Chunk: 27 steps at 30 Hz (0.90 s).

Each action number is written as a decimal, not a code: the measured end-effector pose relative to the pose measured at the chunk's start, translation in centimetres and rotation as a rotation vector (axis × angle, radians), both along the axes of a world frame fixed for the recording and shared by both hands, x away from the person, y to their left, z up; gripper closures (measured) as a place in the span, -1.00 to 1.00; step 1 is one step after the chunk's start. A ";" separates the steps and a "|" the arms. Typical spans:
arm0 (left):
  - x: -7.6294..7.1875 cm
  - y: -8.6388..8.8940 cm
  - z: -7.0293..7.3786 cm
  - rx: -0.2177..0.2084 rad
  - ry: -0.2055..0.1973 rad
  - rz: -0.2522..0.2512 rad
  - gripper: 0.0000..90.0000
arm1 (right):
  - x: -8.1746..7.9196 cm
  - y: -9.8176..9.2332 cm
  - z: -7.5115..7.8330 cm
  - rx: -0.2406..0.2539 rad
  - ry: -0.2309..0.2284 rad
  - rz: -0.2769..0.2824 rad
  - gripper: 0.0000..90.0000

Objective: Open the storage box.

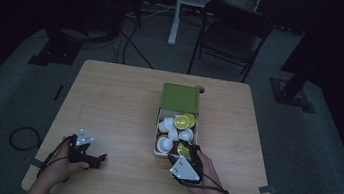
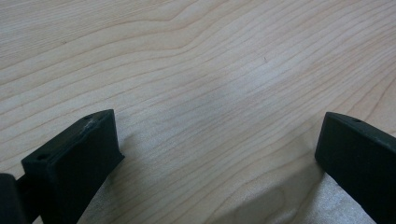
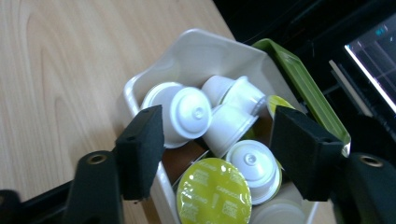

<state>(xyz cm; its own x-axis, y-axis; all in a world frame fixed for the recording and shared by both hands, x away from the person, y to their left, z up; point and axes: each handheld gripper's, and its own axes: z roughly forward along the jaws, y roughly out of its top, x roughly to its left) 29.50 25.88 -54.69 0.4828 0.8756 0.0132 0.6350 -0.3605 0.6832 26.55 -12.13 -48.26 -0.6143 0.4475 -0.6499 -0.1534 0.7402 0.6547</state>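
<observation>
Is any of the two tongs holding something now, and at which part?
Nothing is held. Left tongs open over bare wooden table; right tongs open above white plastic coffee capsules.

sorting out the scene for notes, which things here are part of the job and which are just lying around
Likely in the job:
- white box of coffee capsules
- green lid beyond it
- right gripper, open over the capsules
- left gripper, open over bare table

Just lying about:
- chair behind the table
- cables on the floor
</observation>
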 end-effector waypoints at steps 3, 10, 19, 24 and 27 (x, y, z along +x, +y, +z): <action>0.0 0.0 0.0 0.000 0.000 0.000 -1.00 | 0.3 -0.5 0.3 0.069 0.014 -0.029 -0.48; 0.0 0.0 0.0 0.000 0.000 0.000 -1.00 | 1.2 -1.6 0.7 0.233 0.066 -0.088 -0.62; 0.0 0.0 0.0 0.000 0.000 0.000 -1.00 | 2.3 -3.1 0.8 0.409 0.119 -0.145 -0.66; 0.0 0.0 0.0 0.000 0.000 0.000 -1.00 | 3.0 -4.2 0.9 0.501 0.119 -0.191 -0.69; 0.0 0.0 0.0 0.000 0.000 0.000 -1.00 | 3.2 -4.7 0.9 0.512 0.118 -0.214 -0.69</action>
<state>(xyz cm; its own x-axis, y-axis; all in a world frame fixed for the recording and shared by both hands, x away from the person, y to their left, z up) 29.50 25.88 -54.69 0.4828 0.8756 0.0134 0.6351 -0.3607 0.6831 29.72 -16.84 -47.36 -0.5307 0.8100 -0.2494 0.0612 0.3301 0.9420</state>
